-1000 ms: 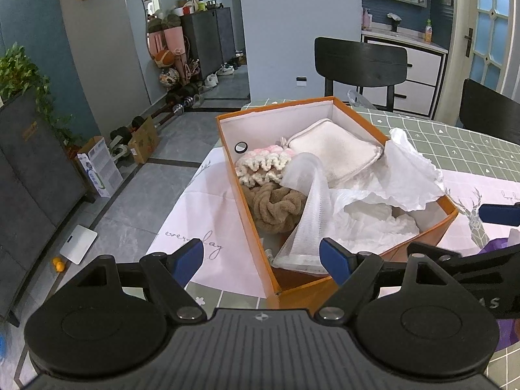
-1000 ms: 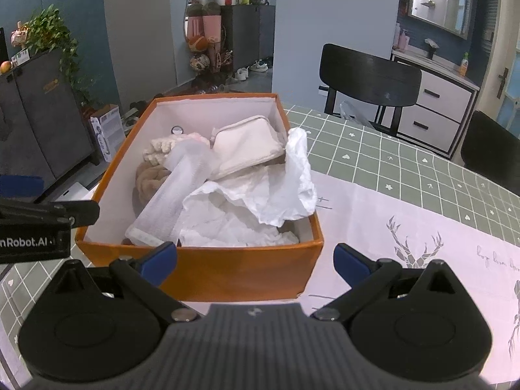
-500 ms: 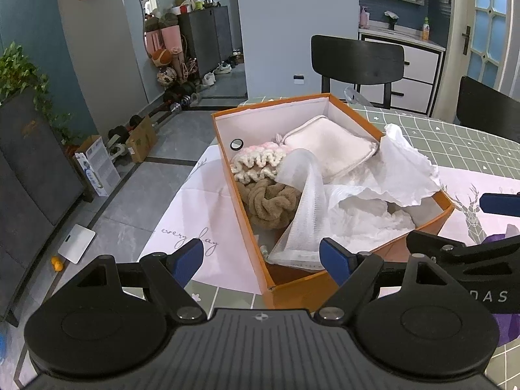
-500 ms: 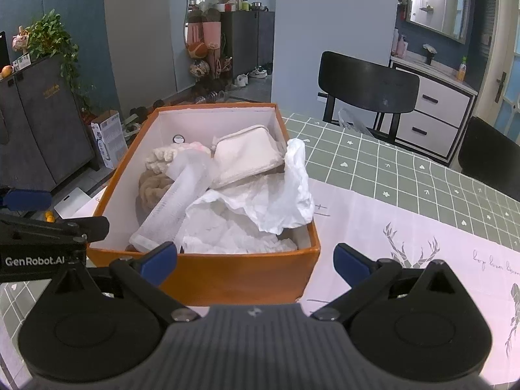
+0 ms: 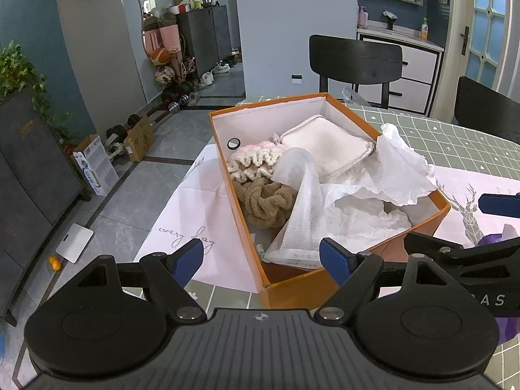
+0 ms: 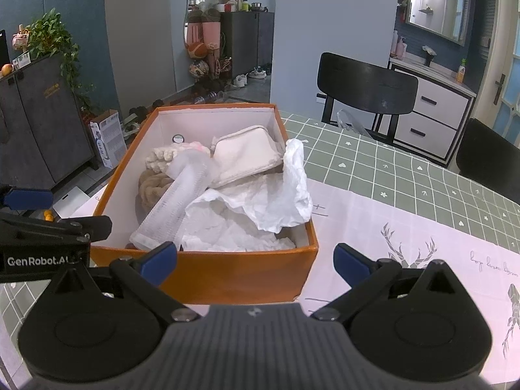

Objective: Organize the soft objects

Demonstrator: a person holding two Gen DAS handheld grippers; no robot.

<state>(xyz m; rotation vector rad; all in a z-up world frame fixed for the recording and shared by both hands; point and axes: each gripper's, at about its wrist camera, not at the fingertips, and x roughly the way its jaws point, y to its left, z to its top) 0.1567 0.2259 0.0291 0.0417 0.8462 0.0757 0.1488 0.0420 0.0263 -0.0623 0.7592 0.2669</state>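
Both grippers hang just short of the near end of the orange box (image 6: 208, 273), each spread wide and grasping nothing. The left gripper (image 5: 261, 256) sits off the box's near left corner; the right gripper (image 6: 255, 260) faces the near wall almost square on.

The soft things all lie inside the box, ahead of both grippers. The mesh bag (image 5: 299, 214) is the nearest: its long axis runs from the near wall up and away toward the far end, its lower end almost between the left fingers and its upper end draped over the brown scrunchie (image 5: 266, 203). Beyond that lie the pink-and-cream scrunchie (image 5: 252, 162) and, at the far right, the white pouch (image 5: 325, 144). Crumpled tissue paper (image 6: 260, 208) fills the near right half and spills over the right wall.

The left gripper looks nearer to the mesh bag, so a short forward reach along the bag's length seems the likely next move.
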